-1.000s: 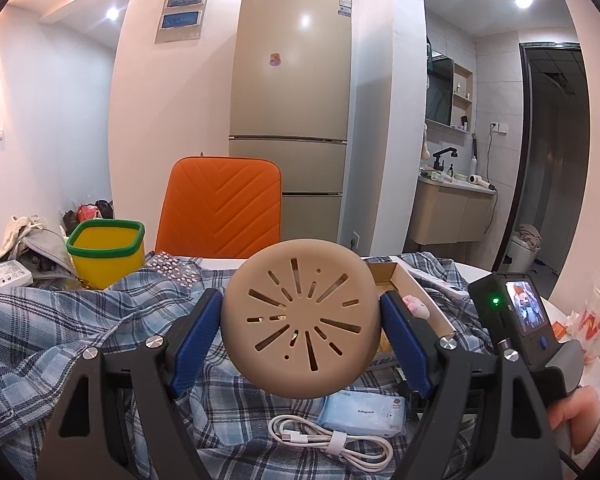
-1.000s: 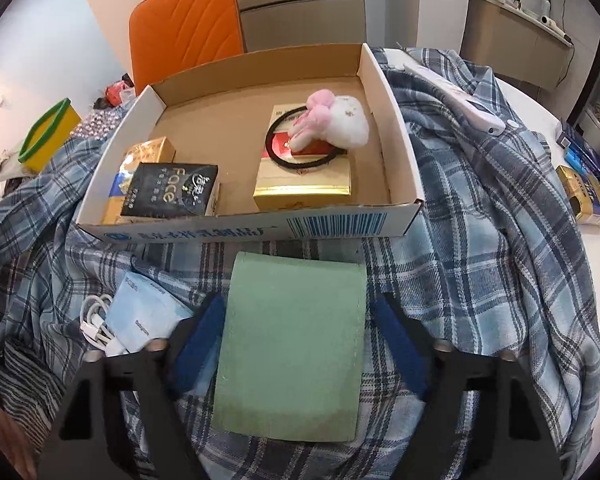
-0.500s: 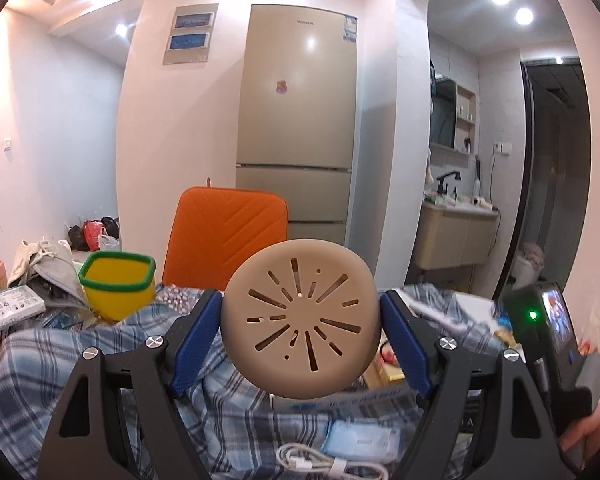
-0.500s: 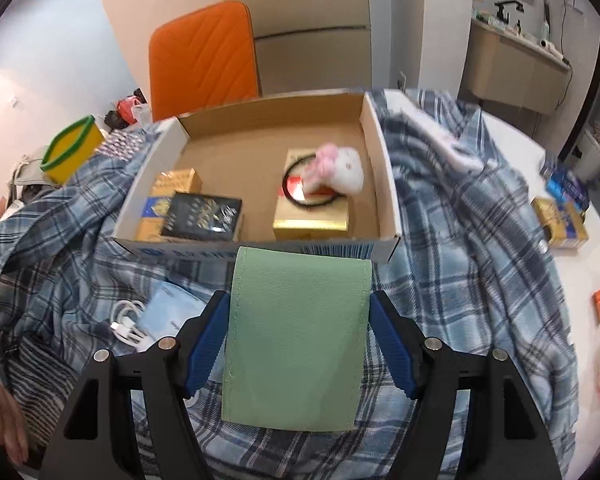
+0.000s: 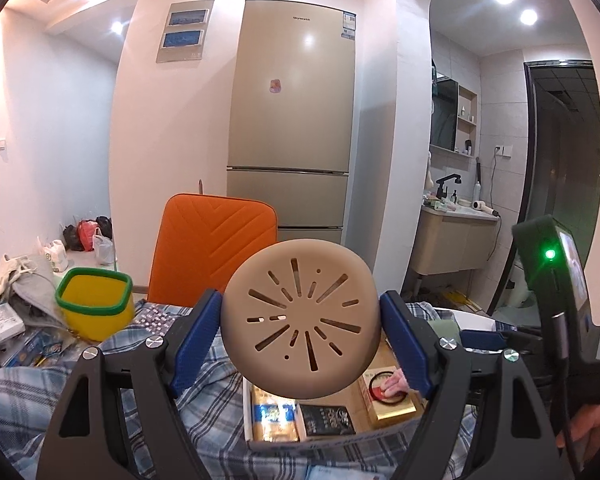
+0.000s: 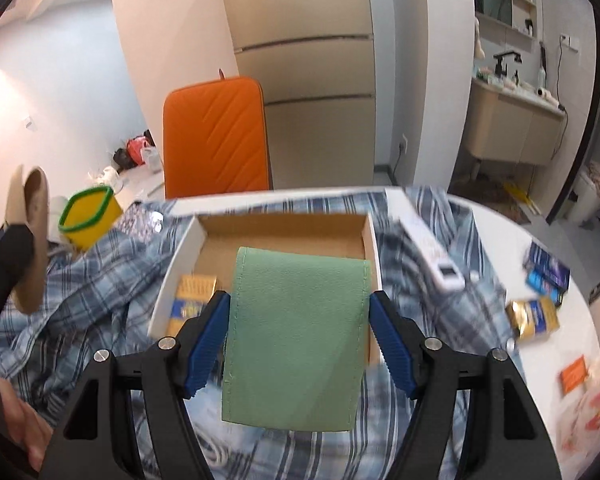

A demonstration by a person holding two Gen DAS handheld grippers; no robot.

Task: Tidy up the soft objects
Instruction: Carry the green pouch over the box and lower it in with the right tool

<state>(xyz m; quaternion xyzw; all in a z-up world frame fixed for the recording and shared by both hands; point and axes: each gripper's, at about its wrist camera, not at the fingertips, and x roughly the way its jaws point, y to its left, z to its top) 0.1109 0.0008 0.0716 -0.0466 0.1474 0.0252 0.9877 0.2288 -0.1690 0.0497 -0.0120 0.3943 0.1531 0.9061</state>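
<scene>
- Two tools are loaded: the left tool point(image 5: 300, 320) is clamped by its blue pads on a tan disc point(image 5: 300, 316), and the right tool point(image 6: 298, 332) grips a green pad point(image 6: 296, 332) by its side edges; both jaws stand fairly wide around their loads.
- Both soft things hang above the plaid cloth point(image 6: 100, 280) on the table point(image 6: 540, 256), the pad over the near edge of the box point(image 6: 284, 236).
- Risk: the pad is thin and floppy, held only at its edges; I judge it could buckle and slip out if the squeeze eases, landing on the cloth instead of in the box.
- Risk: the disc is round and smooth-looking, so its rim may roll or squirt from the pads under a tilt.
- Risk: the two tools are close; a careless swing could knock them together.
- Disc: matte, rubbery-looking, pierced with radiating slots.
- Pad: grained, leather-like, stitched along its edges, rectangular.
- Box: stiff cardboard, shallow, already holding glossy packets.
</scene>
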